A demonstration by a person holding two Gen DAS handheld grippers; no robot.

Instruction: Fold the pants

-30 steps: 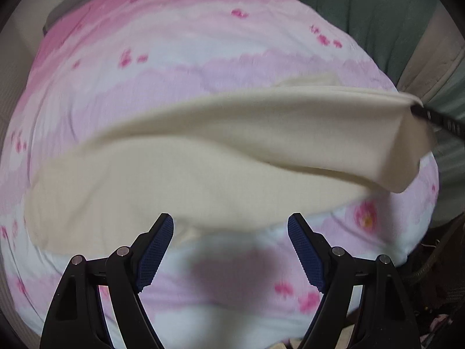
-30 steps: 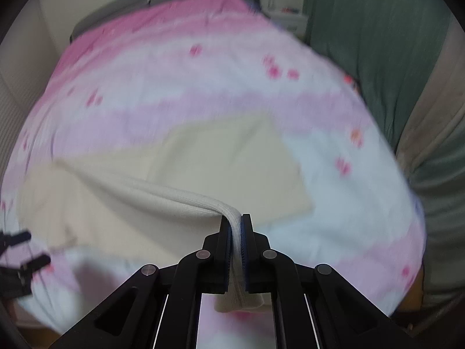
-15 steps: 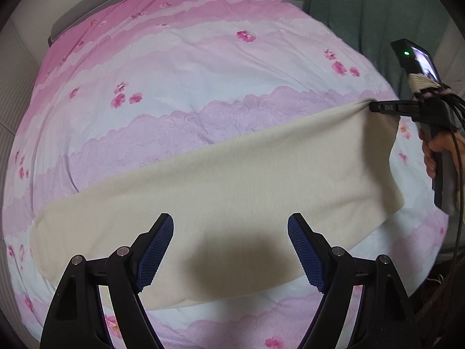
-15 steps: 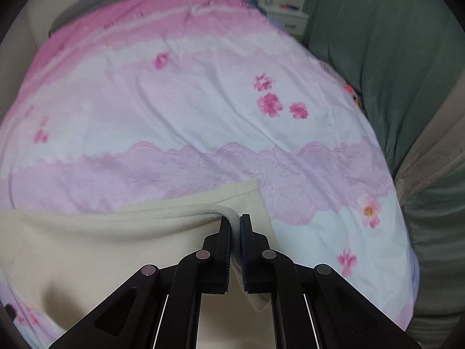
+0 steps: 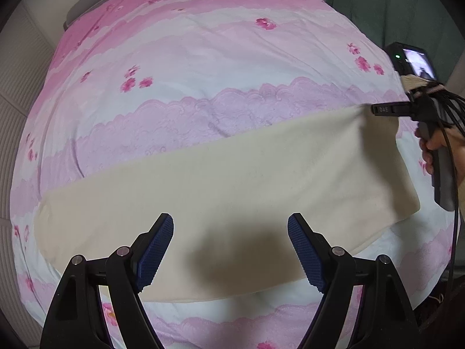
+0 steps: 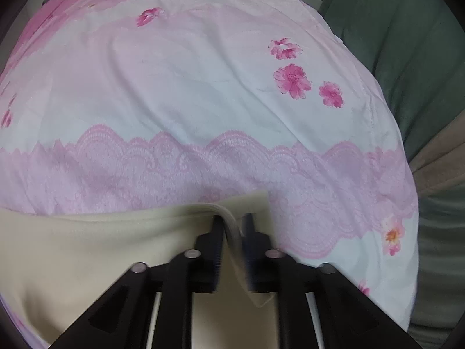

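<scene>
Across the pink flowered bedspread (image 5: 203, 67) the cream pants (image 5: 232, 180) are spread as one long band, laid flat so that both layers can be lined up before a further fold is made. At the band's far right corner the right gripper (image 6: 232, 224) is seen with its jaws parted only narrowly, and the ribbed edge of the cloth (image 6: 232, 226) runs up between them; whether the fabric is gripped or merely lies loose in the gap cannot be told, since the fingers are blurred. The corner appears to be kept low, just above the bedspread, presumably so that the upper layer can be set down squarely on the lower one. From the left wrist view the same gripper is seen at the cloth's corner, the person's hand (image 5: 436, 145) being wrapped round its handle. The left gripper (image 5: 231, 250) is held wide and empty above the near middle of the pants, touching nothing, probably so that the cloth can be smoothed or taken up next.
</scene>
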